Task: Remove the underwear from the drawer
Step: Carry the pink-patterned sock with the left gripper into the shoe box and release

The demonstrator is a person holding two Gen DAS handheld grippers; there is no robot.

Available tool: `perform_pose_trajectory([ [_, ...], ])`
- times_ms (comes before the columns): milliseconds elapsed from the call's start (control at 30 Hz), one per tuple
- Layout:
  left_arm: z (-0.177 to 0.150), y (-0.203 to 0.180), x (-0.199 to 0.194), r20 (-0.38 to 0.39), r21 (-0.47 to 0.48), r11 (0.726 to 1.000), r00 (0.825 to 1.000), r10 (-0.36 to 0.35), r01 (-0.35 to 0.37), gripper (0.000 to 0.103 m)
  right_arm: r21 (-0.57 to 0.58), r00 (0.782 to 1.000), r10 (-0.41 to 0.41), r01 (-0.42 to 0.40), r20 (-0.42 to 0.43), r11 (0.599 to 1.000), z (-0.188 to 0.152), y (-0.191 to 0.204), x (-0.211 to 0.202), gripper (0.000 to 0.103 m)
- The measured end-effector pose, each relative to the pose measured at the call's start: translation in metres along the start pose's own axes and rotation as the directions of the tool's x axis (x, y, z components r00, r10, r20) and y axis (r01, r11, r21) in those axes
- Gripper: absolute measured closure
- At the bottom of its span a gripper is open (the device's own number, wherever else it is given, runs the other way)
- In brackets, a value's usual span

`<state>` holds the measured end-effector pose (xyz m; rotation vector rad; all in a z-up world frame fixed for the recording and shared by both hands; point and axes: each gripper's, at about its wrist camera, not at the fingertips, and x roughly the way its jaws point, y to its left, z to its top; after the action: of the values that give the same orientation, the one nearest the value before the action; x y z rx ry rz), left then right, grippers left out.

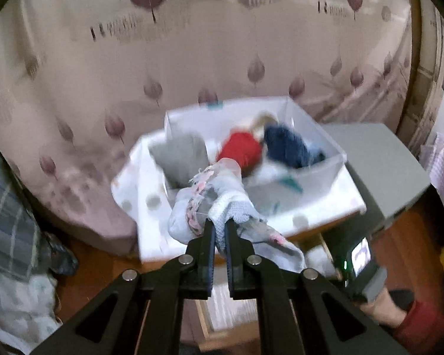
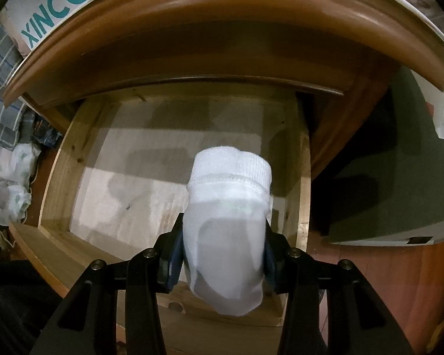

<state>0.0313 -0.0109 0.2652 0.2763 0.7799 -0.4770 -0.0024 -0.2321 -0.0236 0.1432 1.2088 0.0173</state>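
Observation:
My left gripper [image 1: 220, 224] is shut on pale grey-blue underwear [image 1: 222, 201] with a flowered trim, held above the near edge of a white box [image 1: 325, 183] on the nightstand top. The box holds grey [image 1: 180, 153], red [image 1: 242, 148] and dark blue [image 1: 290, 148] garments. My right gripper [image 2: 223, 236] is shut on a rolled white garment [image 2: 228, 207] with a ribbed band, held above the open wooden drawer [image 2: 59, 171]. The drawer's bare plywood floor [image 2: 133, 177] shows nothing else in it.
A leaf-patterned bedspread [image 1: 192, 44] lies behind the box. A grey box [image 1: 379, 162] stands to the right. The nightstand's brown wooden top edge [image 2: 192, 9] overhangs the drawer. Checked cloth and bags [image 2: 6, 148] lie on the floor at the left.

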Motion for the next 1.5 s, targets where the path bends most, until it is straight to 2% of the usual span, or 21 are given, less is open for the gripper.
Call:
perform_pose_trajectory([
  [100,0.028,0.001,-0.003,0.031,-0.007,1.000,1.000,0.007,-0.006,0.097,0.002,1.000,0.005,-0.005,-0.003,1.000,0.000,-0.001,0.000,0.061],
  [233,0.056,0.000,0.007,0.035,0.000,1.000,0.999,0.003,-0.003,0.097,0.003,1.000,0.007,-0.007,-0.002,1.000,0.001,-0.002,0.000,0.061],
  [633,0.100,-0.004,0.053,0.013,-0.004,0.998,0.998,0.067,-0.067,0.097,-0.001,1.000,0.019,-0.019,-0.007,1.000,0.002,0.001,-0.001,0.061],
  [733,0.108,-0.003,0.064,0.006,-0.010,0.998,0.998,0.059,-0.059,0.097,-0.003,1.000,0.022,-0.022,-0.008,1.000,0.002,0.001,-0.001,0.061],
  [833,0.115,-0.003,0.076,-0.013,-0.012,0.998,0.998,0.061,-0.061,0.097,0.001,1.000,0.025,-0.025,-0.010,1.000,0.002,0.001,-0.001,0.061],
  [1000,0.122,-0.006,0.110,-0.052,0.020,0.993,0.992,0.113,-0.112,0.097,0.001,0.999,0.029,-0.029,-0.013,1.000,0.002,0.002,0.000,0.061],
  [1200,0.118,-0.006,0.146,-0.099,0.030,0.991,0.986,0.132,-0.129,0.097,0.009,0.999,0.036,-0.036,-0.017,0.999,0.001,0.001,0.000,0.061],
  [1500,0.114,-0.003,0.176,-0.143,0.013,0.990,0.979,0.142,-0.141,0.097,0.015,0.999,0.045,-0.045,-0.029,0.999,0.002,0.001,0.001,0.061],
])
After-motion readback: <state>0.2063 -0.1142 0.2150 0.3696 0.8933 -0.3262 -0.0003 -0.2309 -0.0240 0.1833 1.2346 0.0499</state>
